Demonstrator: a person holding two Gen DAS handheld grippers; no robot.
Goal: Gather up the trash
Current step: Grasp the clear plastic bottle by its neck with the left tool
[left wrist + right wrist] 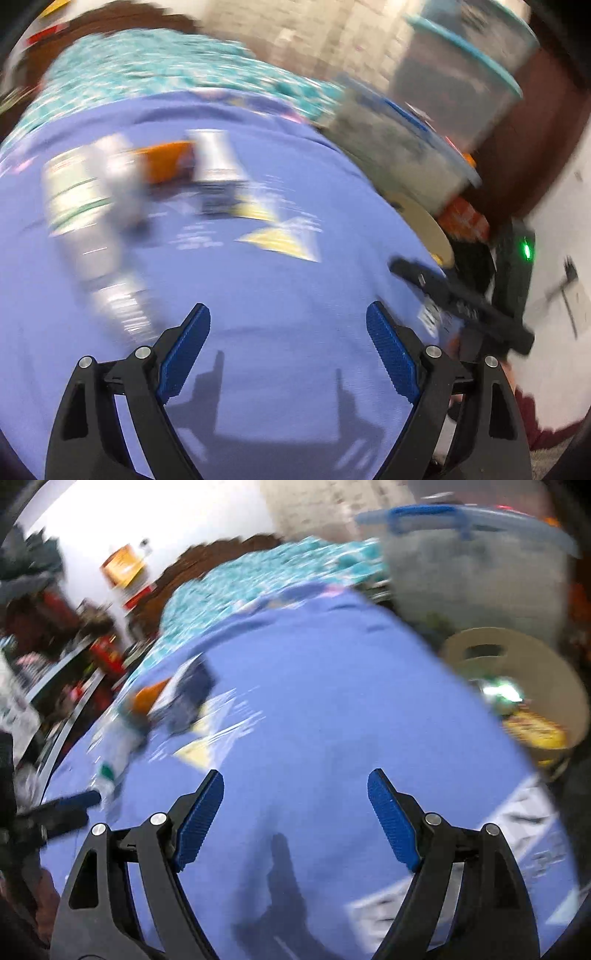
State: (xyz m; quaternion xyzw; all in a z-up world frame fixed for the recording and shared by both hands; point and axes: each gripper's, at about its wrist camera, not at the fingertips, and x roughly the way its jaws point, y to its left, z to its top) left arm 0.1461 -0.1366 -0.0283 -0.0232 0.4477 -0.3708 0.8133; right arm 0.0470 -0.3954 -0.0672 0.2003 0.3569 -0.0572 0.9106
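In the left wrist view we see the left gripper at the bottom centre of the frame, its two blue-padded fingers spread wide with nothing between them, above a periwinkle-blue cloth that fills most of the picture. The frame is heavily blurred. In the upper left we count what looks like four pieces of trash: one clear plastic bottle with a white and green label, one orange wrapper behind it, one white and dark carton touching the wrapper, and one flat yellow and white scrap nearer the centre. At the right edge we see the other gripper's black finger, one beige round bin and two stacked clear storage boxes with blue lids.

In the right wrist view the right gripper sits at the bottom centre, jaws likewise wide apart and empty. The trash lies in a cluster at middle left: the bottle, the orange wrapper, the carton and the yellow scrap. The beige bin stands at the right edge, already holding one yellow item and something green, too blurred to name
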